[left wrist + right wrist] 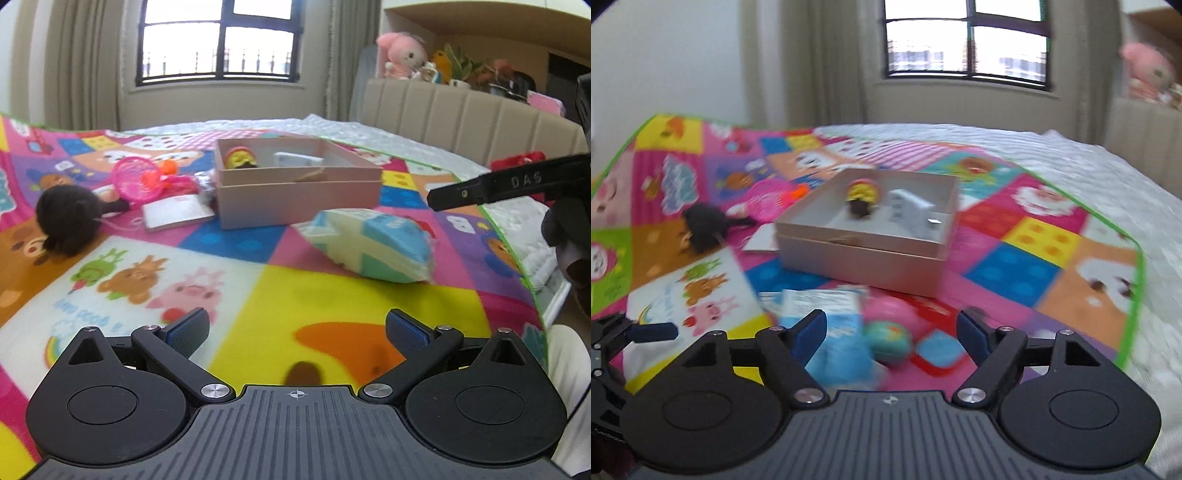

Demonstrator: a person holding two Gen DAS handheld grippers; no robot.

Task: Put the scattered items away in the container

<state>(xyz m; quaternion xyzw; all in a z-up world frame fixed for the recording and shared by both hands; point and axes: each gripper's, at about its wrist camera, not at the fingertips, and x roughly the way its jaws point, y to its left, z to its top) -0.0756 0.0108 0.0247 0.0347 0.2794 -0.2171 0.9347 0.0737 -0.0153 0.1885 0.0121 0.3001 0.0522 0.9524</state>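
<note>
A cardboard box [299,195] sits open on a bright patchwork play mat [332,295] spread over a bed [388,136], toward the mat's middle. Inside the box lie a yellow and brown toy [242,158], a white block [297,159] and a small brown piece against the near wall.

Several things are scattered on the mat outside the box. A wrapped pale blue and cream packet [373,243] lies just in front of the box's near right corner. Toward the mat's left edge are a dark fuzzy ball [68,218], a pink net scoop [136,179] with an orange piece beside it, and a white card [177,213] touching the box's left wall.

The left tool [295,334] hangs over the mat's near edge with its fingers spread wide and nothing between them. The right tool [892,334] is also spread; no pad presses on anything. In the right wrist view, which is blurred, the blue packet [834,343] and a small green and pink ball [888,341] lie on the mat beneath the gap between its fingers. One black finger of the right tool juts in from the right edge of the left wrist view, above the mat's right edge.

Behind the bed stand a padded headboard [461,114], a pink plush toy [400,53] on a ledge, and a window [218,40] with curtains.
</note>
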